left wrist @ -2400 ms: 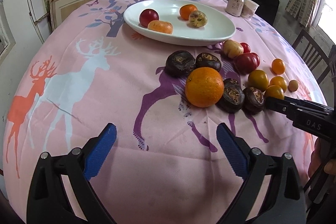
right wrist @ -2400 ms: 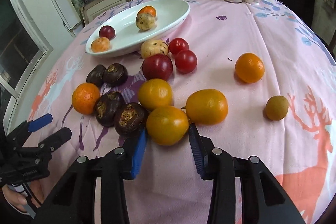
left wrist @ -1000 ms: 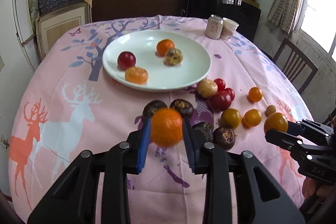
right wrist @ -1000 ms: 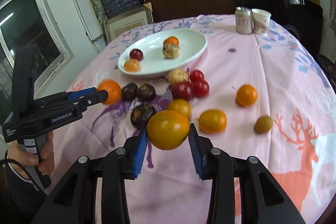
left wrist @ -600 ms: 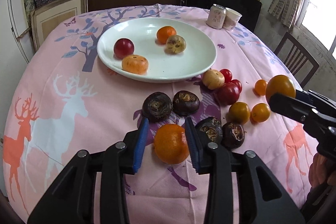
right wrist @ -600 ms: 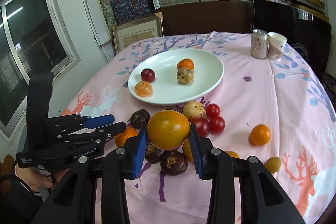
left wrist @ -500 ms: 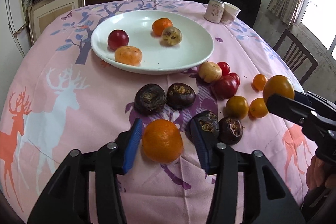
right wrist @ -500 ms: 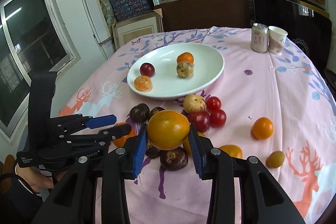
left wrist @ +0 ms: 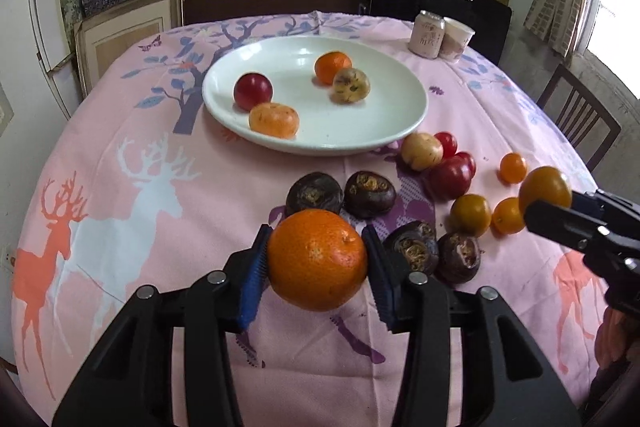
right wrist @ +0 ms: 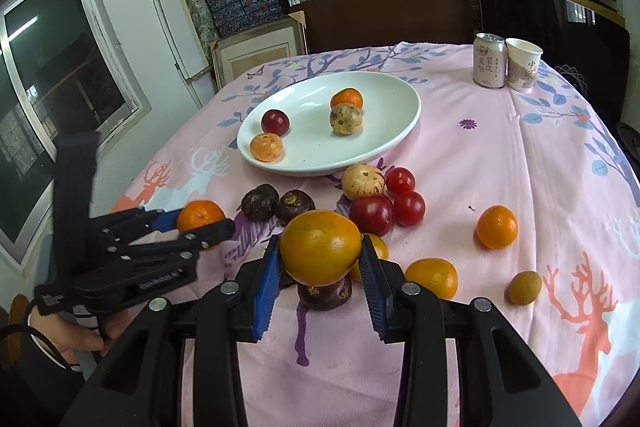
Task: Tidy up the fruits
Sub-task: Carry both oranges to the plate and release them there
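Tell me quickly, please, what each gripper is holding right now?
Left gripper: jaws have just been closing, now shut on the orange.
Right gripper: shut on the yellow-orange fruit.

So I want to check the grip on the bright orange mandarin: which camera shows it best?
The left wrist view: the mandarin fills the centre, clamped between the left gripper's blue pads. The right wrist view shows the mandarin small, partly hidden behind a black finger.
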